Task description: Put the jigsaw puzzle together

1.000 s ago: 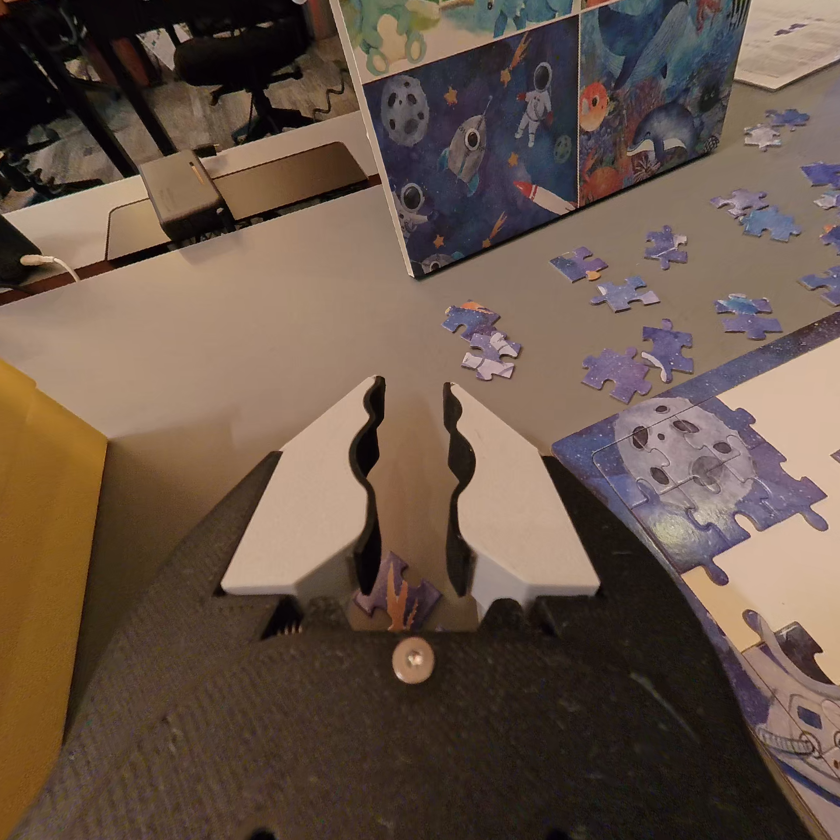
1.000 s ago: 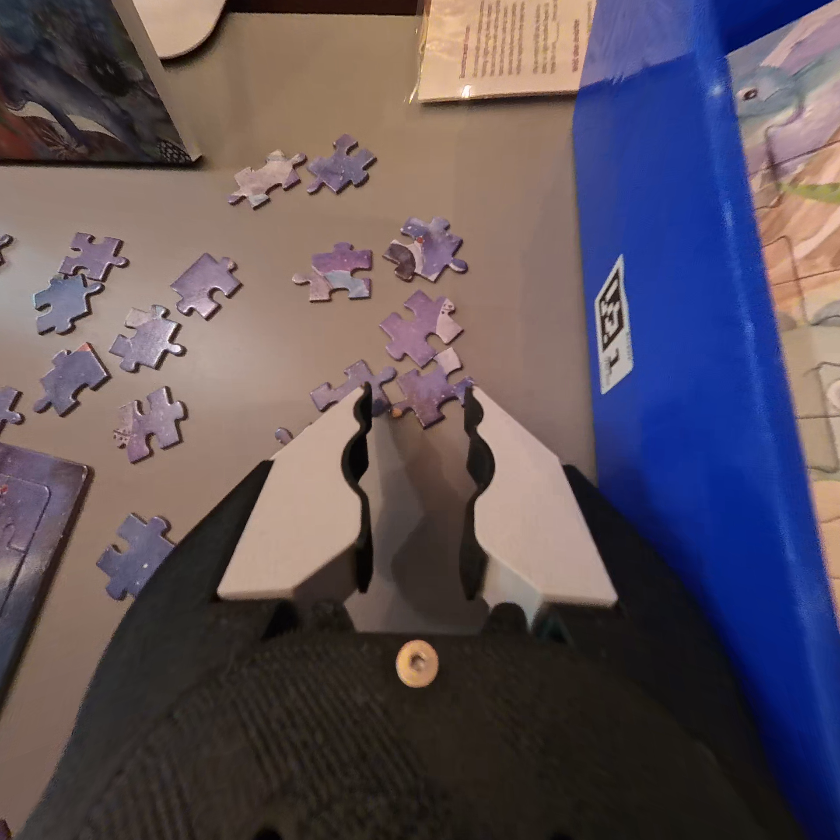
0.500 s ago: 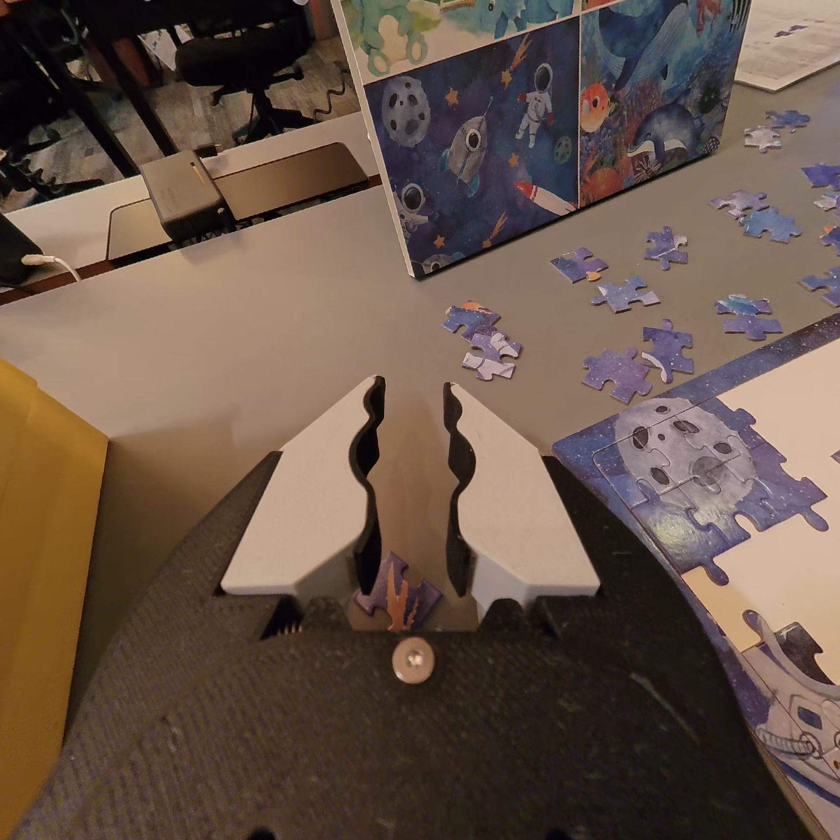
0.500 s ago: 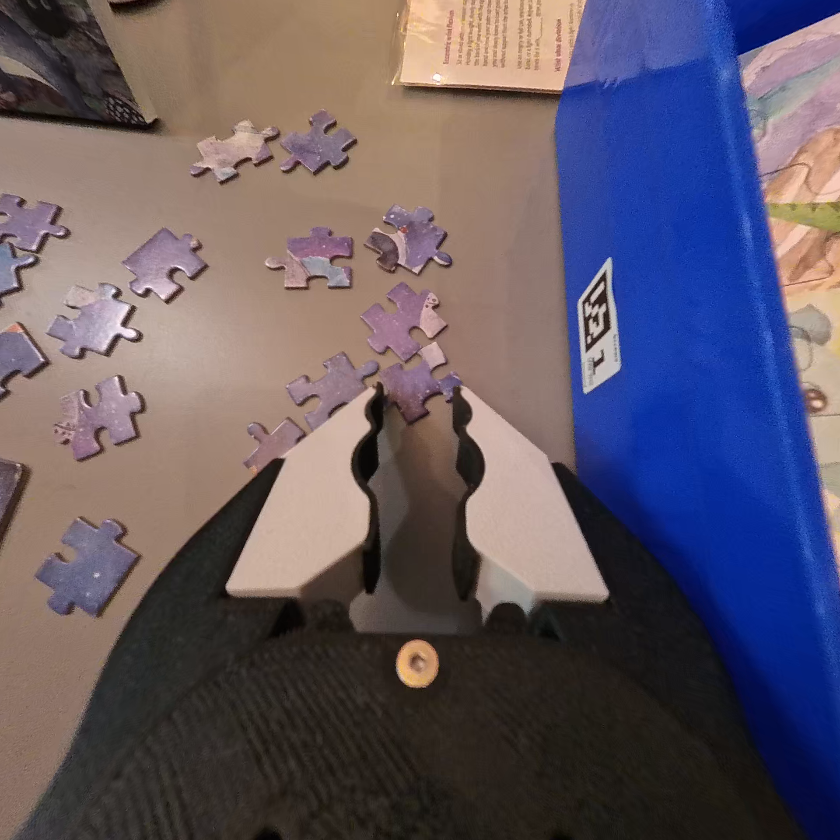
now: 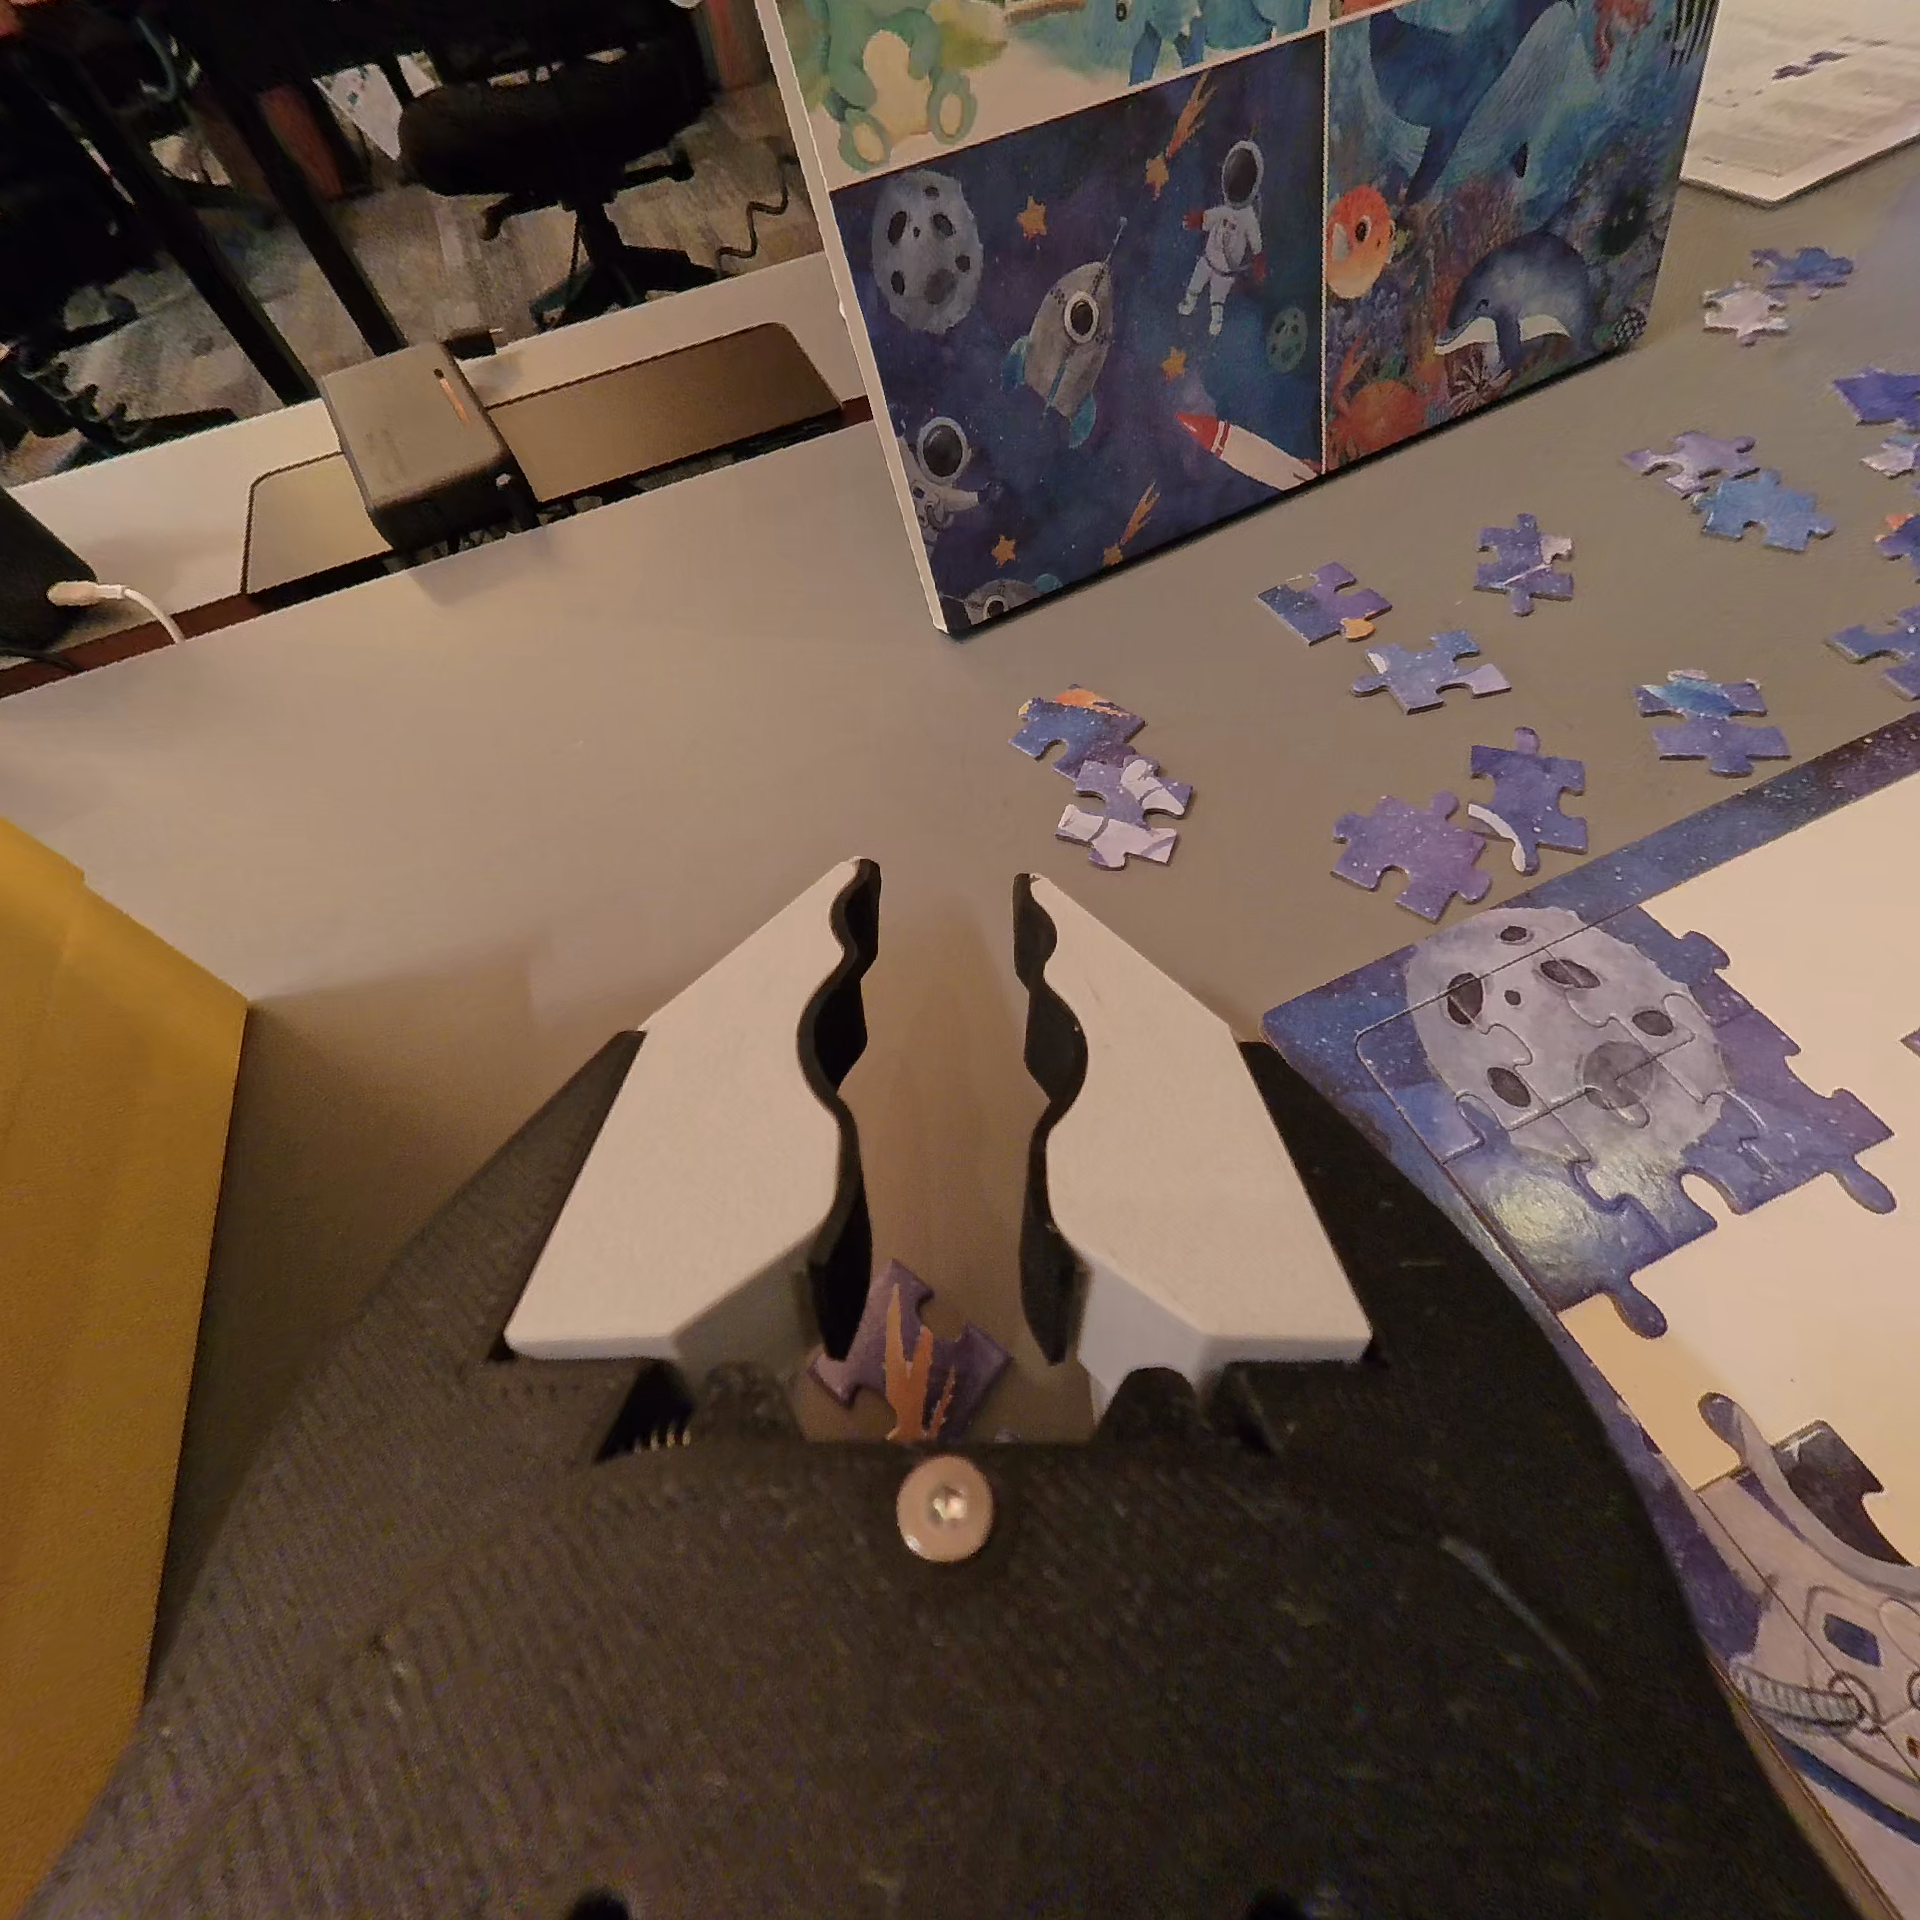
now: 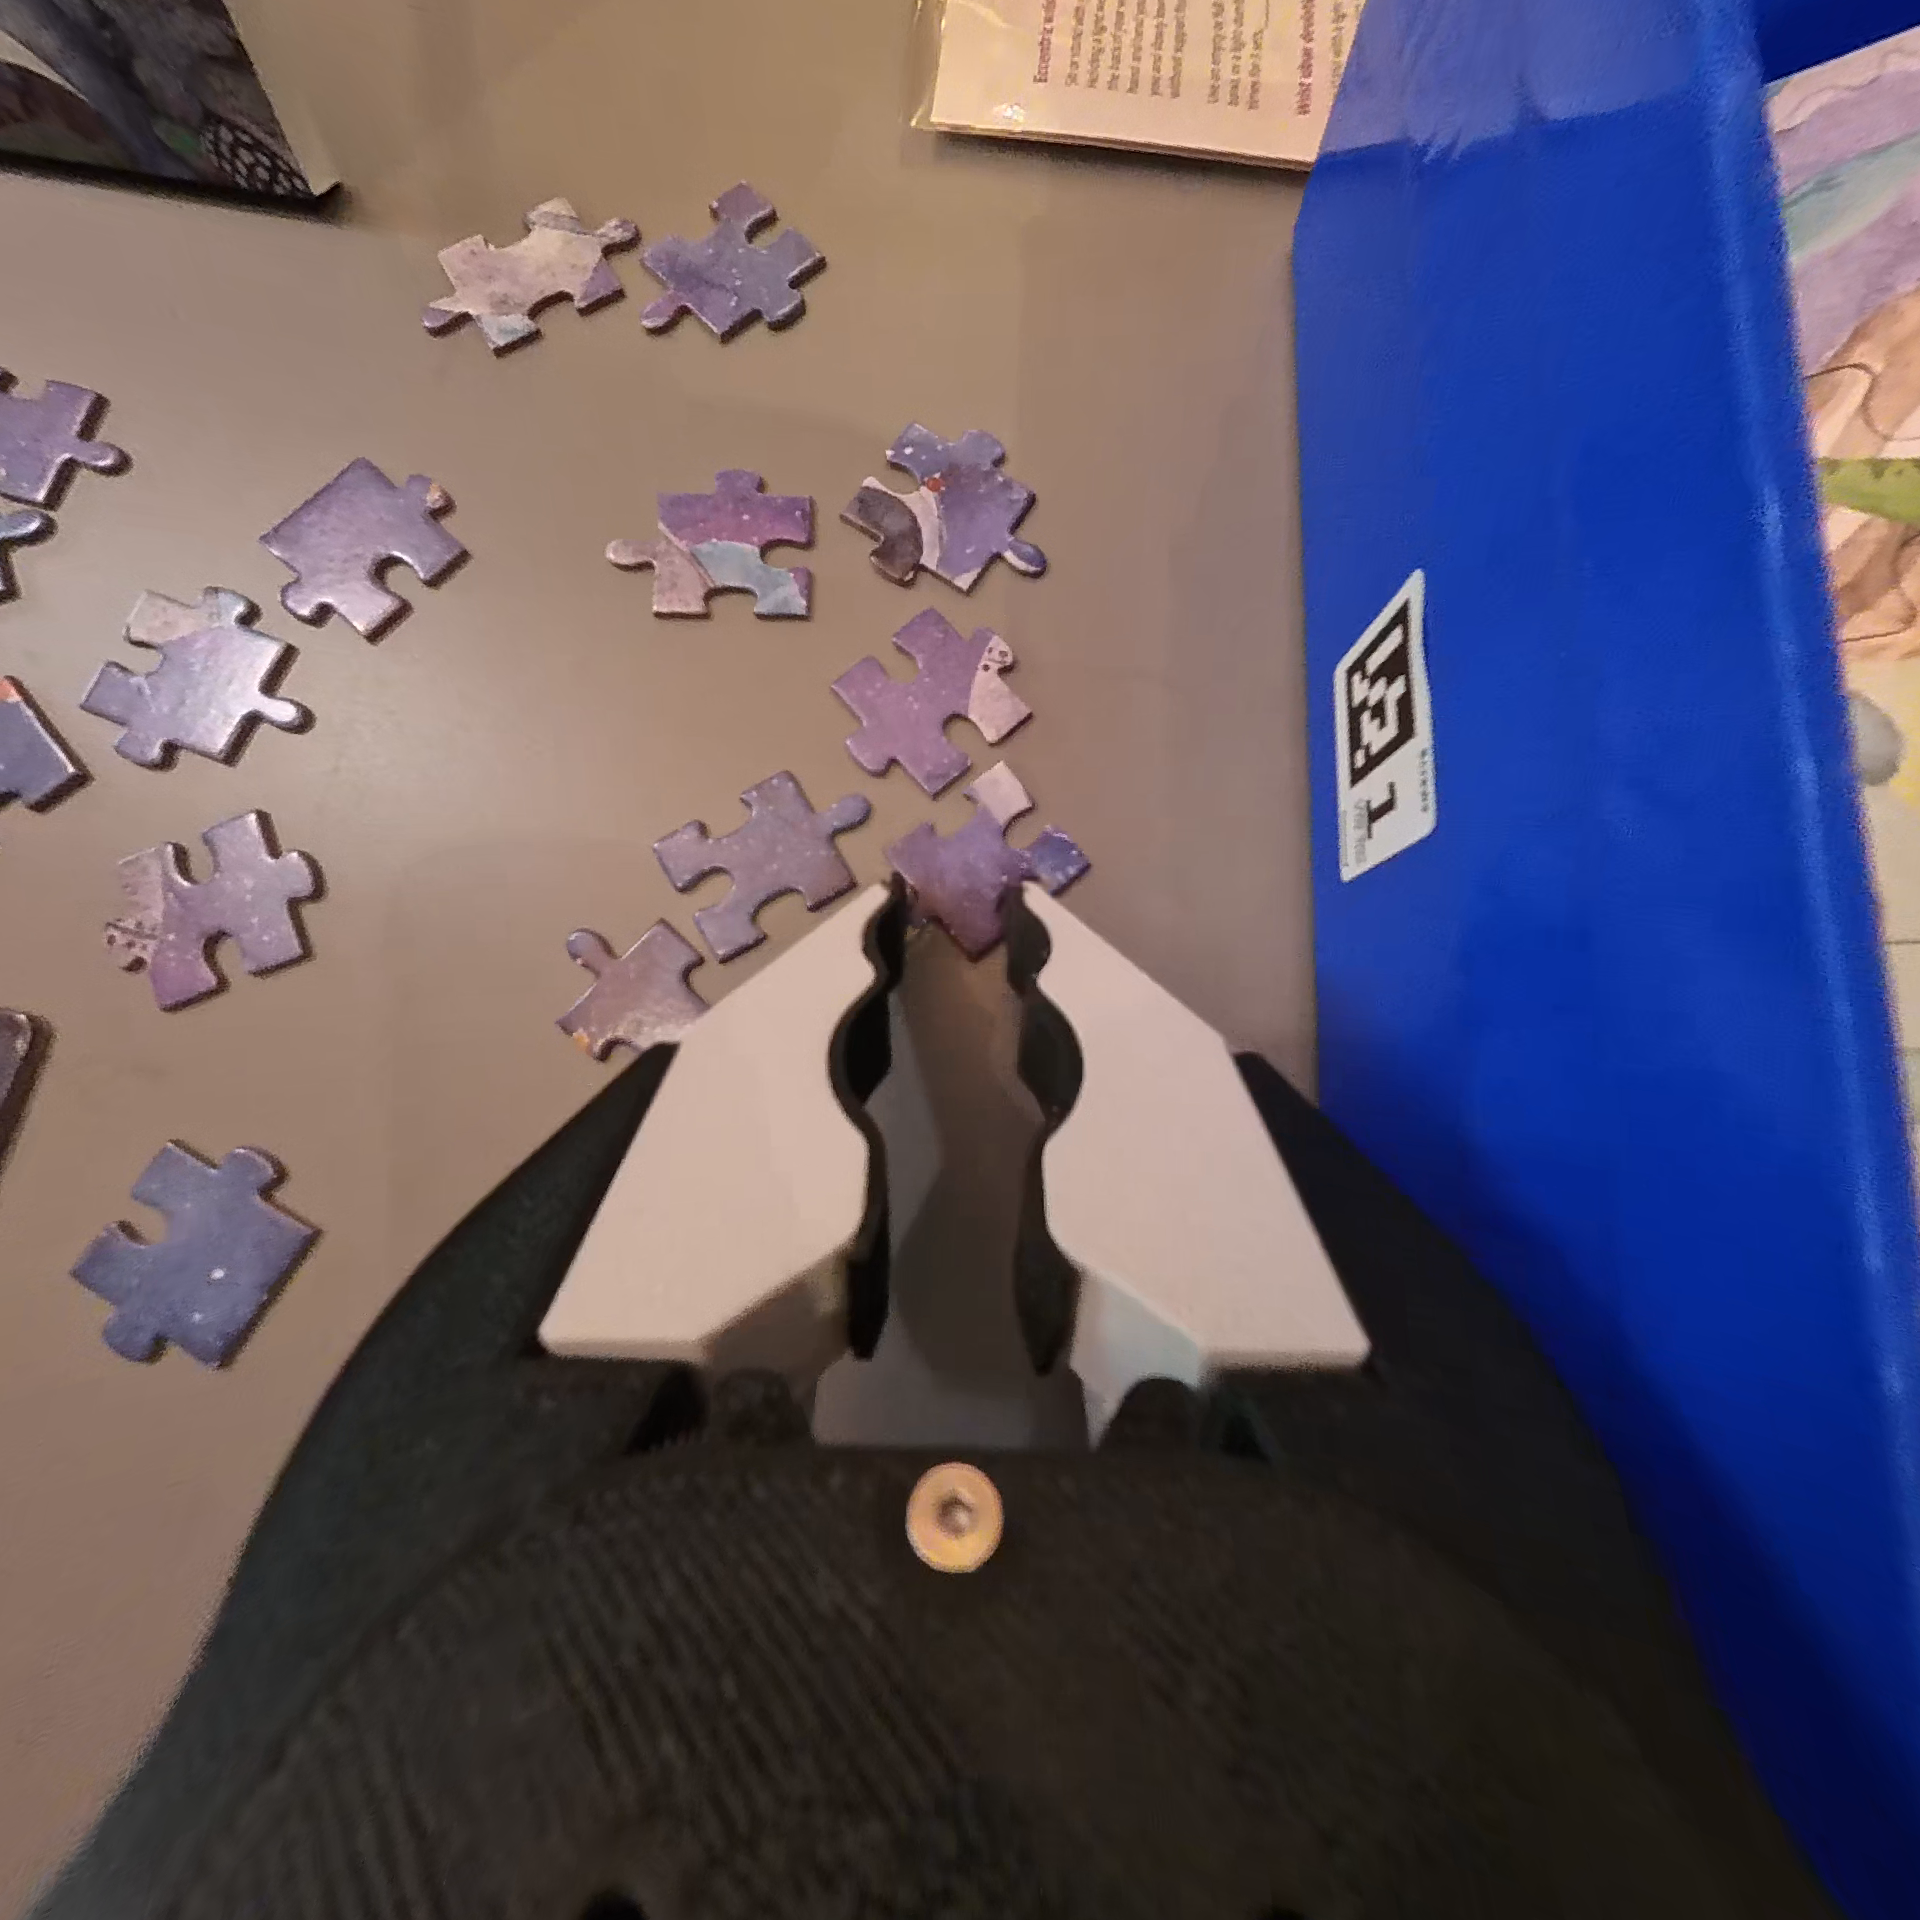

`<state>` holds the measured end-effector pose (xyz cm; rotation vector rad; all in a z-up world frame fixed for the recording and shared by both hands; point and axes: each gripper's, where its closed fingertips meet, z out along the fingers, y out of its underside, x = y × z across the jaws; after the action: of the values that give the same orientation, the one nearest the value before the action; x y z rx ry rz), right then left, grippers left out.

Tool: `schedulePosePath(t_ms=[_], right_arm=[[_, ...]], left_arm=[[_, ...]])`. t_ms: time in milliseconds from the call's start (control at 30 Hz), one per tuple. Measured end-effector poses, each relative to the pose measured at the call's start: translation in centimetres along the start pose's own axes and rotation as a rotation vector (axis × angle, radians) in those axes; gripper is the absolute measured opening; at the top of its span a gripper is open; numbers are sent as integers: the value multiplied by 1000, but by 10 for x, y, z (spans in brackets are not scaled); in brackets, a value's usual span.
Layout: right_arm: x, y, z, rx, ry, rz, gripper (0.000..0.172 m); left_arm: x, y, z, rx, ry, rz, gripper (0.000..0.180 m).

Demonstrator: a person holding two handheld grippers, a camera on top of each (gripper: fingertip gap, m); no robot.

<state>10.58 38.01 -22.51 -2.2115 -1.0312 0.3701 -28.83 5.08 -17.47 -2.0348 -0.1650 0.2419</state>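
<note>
Now, our two grippers:
Left gripper (image 5: 945, 883): our jaws stand apart over the bare grey counter (image 5: 582, 790); nothing lies between the tips. A purple piece with an orange mark (image 5: 906, 1361) sits deep at the base of the fingers; we cannot tell if they press on it.
Near the left gripper: a yellow box (image 5: 94, 1195) on the left, a puzzle board (image 5: 1621, 1091) with a moon on the right, the picture box (image 5: 1226, 291) standing ahead.
Right gripper (image 6: 954, 902): our jaws are clenched on a purple puzzle piece (image 6: 961, 868), which lies at the very tips, on the counter.
Near the right gripper: loose pieces (image 6: 758, 852) just to the left and ahead, a blue bin (image 6: 1579, 416) with a white sticker (image 6: 1387, 727) on the right, a printed sheet (image 6: 1122, 73) farther away.
</note>
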Motion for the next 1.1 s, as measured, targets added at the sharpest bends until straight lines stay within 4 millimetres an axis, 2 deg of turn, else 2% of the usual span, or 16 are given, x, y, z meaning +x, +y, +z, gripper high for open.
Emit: schedulePosePath(t_ms=[467, 533, 567, 767, 1100], right_arm=[[2, 0, -1, -3, 13, -16, 13], [3, -2, -3, 6, 23, -28, 0], [3, -2, -3, 9, 26, -29, 0], [4, -3, -3, 14, 27, -23, 16], [10, -15, -12, 82, 49, -17, 23]], left_arm=[[0, 0, 0, 1, 1, 1, 24], [0, 0, 0, 1, 1, 1, 24], [0, 0, 0, 1, 1, 1, 24], [0, 0, 0, 0, 1, 1, 24], [0, 0, 0, 0, 0, 1, 24]])
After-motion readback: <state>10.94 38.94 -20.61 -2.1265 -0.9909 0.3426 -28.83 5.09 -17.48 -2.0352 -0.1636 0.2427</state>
